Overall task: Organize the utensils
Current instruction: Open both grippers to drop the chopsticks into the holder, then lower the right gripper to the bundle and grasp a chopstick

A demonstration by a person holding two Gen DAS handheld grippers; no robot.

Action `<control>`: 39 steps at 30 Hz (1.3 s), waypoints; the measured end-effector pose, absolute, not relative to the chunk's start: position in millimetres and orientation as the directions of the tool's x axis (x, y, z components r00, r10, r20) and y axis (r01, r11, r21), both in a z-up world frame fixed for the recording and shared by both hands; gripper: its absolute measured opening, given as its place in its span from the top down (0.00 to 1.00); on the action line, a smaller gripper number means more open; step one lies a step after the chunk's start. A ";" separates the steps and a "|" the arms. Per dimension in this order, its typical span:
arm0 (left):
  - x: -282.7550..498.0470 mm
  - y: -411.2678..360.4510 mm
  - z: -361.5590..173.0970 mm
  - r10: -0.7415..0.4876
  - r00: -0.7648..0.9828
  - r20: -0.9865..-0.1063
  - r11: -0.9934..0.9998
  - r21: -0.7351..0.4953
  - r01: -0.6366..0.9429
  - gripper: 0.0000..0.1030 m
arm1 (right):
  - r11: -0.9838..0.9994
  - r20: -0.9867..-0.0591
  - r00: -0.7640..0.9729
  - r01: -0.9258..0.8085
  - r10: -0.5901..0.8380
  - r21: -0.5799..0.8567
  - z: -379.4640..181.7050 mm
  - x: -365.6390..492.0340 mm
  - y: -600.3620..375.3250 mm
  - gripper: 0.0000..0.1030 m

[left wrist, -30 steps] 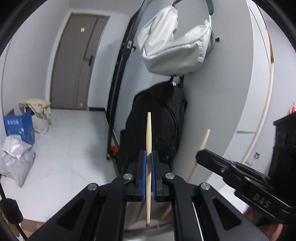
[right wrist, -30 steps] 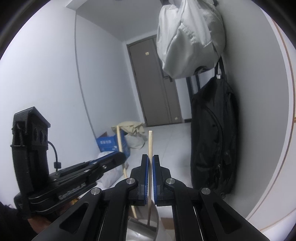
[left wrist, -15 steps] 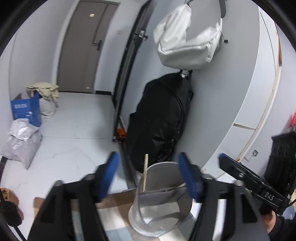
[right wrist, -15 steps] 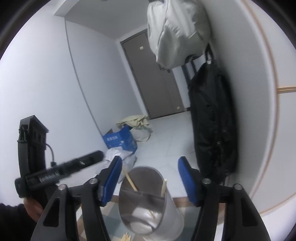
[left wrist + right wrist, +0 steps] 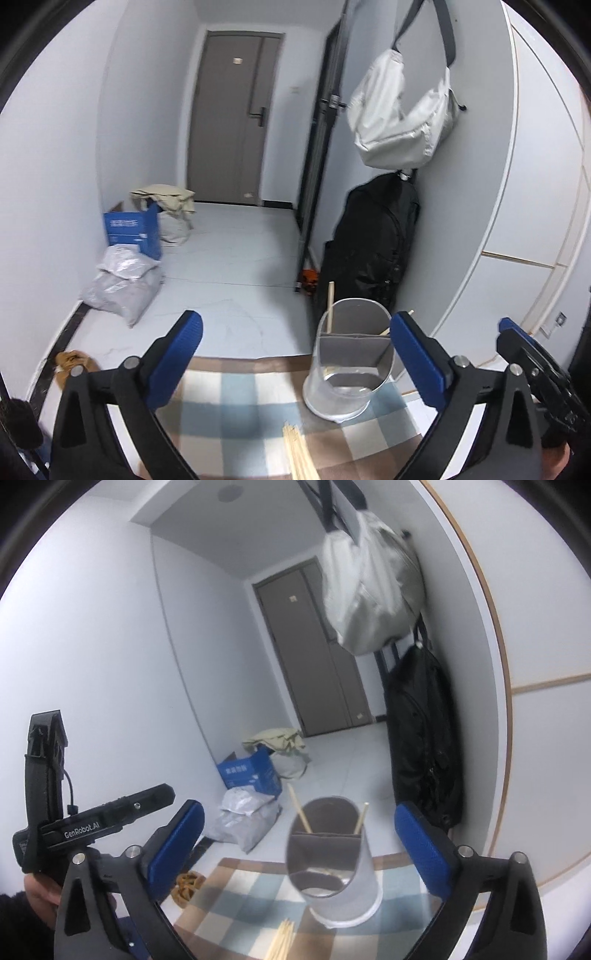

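Observation:
A metal utensil holder (image 5: 349,384) with a grey divider stands at the far edge of the checked cloth (image 5: 236,410). Two wooden chopsticks lean inside it, one (image 5: 331,302) at the left rim and one (image 5: 386,331) at the right. In the right wrist view the holder (image 5: 334,886) and both sticks (image 5: 299,812) (image 5: 361,818) also show. A bundle of chopsticks (image 5: 299,456) (image 5: 282,941) lies on the cloth nearer me. My left gripper (image 5: 295,317) and right gripper (image 5: 299,806) hang back from the holder, jaws opening wide, nothing between the pads.
A black backpack (image 5: 373,240) leans on the wall just behind the holder, with a pale bag (image 5: 402,122) hanging above. On the floor beyond the table edge sit a blue box (image 5: 131,229) and plastic sacks (image 5: 122,284). A brown object (image 5: 188,884) lies at the cloth's left.
Each gripper was shut on an upright chopstick; both jaws have spread apart and both hands have drawn back and up. The two sticks now stand in the holder.

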State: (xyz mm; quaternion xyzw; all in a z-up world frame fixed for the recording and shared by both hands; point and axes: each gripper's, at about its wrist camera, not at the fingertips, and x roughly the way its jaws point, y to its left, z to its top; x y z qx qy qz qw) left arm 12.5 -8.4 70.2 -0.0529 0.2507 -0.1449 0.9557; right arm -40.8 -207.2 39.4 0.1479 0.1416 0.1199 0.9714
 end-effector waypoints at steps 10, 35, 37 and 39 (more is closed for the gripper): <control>-35.2 9.9 54.7 -0.164 0.893 -0.420 0.986 -0.103 0.132 0.01 | 0.930 -0.296 0.906 -0.212 0.302 0.300 28.9 -73.0 -177.3 0.00; -20.2 63.9 -19.2 -0.096 0.796 -0.598 0.990 -0.140 0.014 0.01 | 0.949 -0.765 0.561 -0.188 0.316 0.254 -92.5 -19.2 -129.9 0.41; -18.3 68.0 -20.5 -0.093 0.792 -0.604 0.989 -0.147 0.004 0.01 | 0.947 -0.798 0.512 -0.212 0.319 0.243 -103.0 -6.4 -120.1 0.59; -17.3 72.9 -22.6 -0.089 0.790 -0.607 0.988 -0.152 -0.006 0.01 | 0.948 -0.831 0.467 -0.238 0.303 0.212 -112.3 7.0 -107.3 0.63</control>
